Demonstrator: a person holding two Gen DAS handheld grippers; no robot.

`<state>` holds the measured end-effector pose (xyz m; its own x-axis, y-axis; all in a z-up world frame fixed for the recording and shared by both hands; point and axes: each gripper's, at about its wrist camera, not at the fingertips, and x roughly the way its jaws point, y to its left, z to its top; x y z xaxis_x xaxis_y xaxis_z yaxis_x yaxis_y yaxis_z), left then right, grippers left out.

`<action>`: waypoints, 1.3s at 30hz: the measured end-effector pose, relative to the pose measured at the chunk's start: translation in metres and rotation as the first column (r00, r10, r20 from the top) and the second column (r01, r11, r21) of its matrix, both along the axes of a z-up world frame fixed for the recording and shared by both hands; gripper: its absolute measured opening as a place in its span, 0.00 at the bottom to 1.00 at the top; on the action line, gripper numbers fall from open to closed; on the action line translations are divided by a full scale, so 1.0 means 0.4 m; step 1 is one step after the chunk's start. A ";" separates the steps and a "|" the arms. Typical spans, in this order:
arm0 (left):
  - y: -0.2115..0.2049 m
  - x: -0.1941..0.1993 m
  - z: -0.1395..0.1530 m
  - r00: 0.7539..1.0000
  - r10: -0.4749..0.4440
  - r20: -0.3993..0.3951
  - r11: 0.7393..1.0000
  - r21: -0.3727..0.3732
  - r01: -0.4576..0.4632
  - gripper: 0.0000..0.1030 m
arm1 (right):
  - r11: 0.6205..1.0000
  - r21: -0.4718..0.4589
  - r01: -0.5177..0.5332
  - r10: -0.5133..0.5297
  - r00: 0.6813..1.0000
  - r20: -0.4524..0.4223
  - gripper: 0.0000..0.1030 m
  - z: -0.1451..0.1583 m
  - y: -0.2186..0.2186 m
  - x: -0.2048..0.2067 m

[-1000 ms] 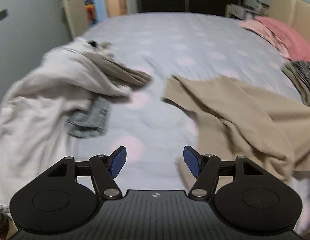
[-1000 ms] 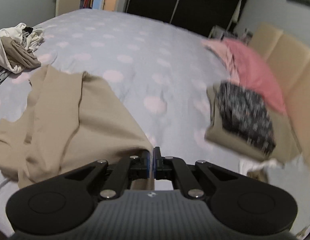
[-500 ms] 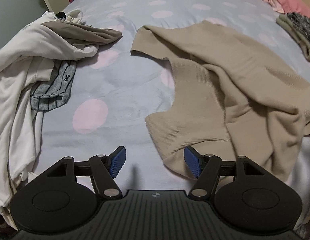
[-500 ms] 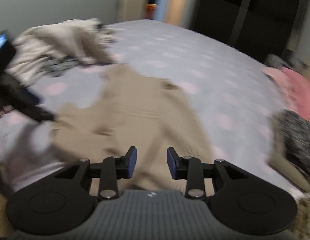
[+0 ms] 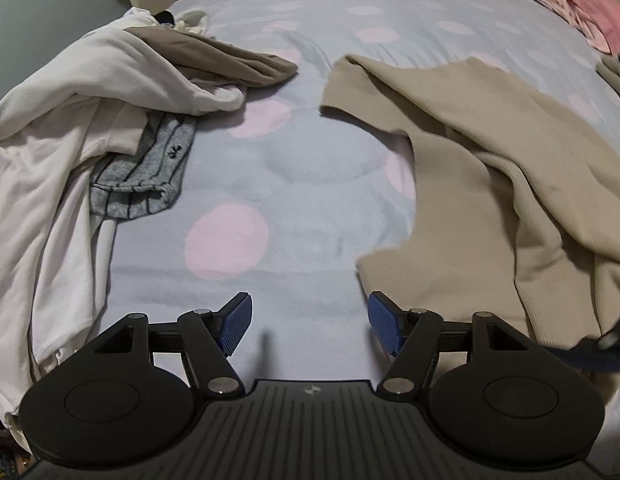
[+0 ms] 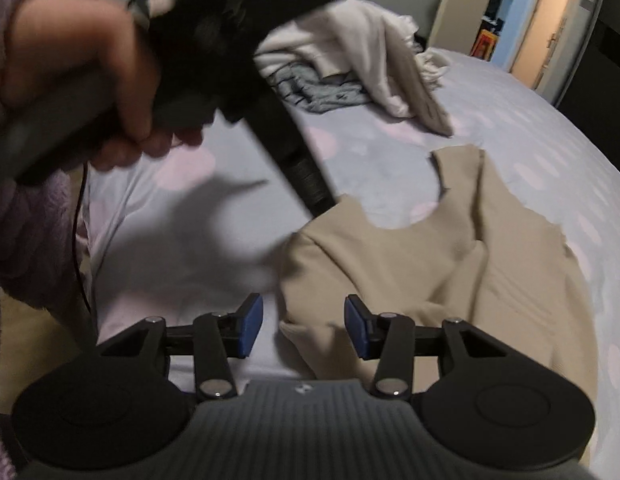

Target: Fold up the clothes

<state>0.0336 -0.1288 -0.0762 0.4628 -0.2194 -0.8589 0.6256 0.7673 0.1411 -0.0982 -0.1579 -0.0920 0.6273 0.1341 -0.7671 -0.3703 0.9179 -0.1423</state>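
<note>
A beige knitted top (image 5: 510, 168) lies crumpled on the polka-dot bed (image 5: 270, 184), to the right in the left wrist view. My left gripper (image 5: 310, 326) is open and empty, low over the sheet just left of the top's near hem. In the right wrist view the same beige top (image 6: 450, 264) lies ahead. My right gripper (image 6: 304, 326) is open, with the top's near corner between its spread fingers. The hand holding the left gripper (image 6: 82, 80) fills the upper left of that view, blurred.
A heap of white, brown and grey striped clothes (image 5: 90, 112) lies at the bed's left side. Pink bedding (image 5: 578, 4) and a folded stack's edge (image 5: 618, 72) sit at the far right. A doorway (image 6: 510, 20) is beyond the bed.
My right gripper opened, letting go of the beige top, and swung left to its near corner. My left gripper dropped low toward the sheet and stayed open.
</note>
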 end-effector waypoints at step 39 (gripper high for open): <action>-0.358 -0.059 0.094 0.695 -0.637 0.332 0.770 0.243 0.590 0.61 | 0.539 0.005 0.842 -0.841 0.539 -0.047 0.05 0.115 -0.766 -0.267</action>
<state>0.0099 -0.2718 -0.0385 0.5451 -0.4868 -0.6826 0.8296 0.1959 0.5228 -0.2050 -0.4643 -0.0459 0.4353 -0.4229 -0.7948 0.5705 0.8125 -0.1199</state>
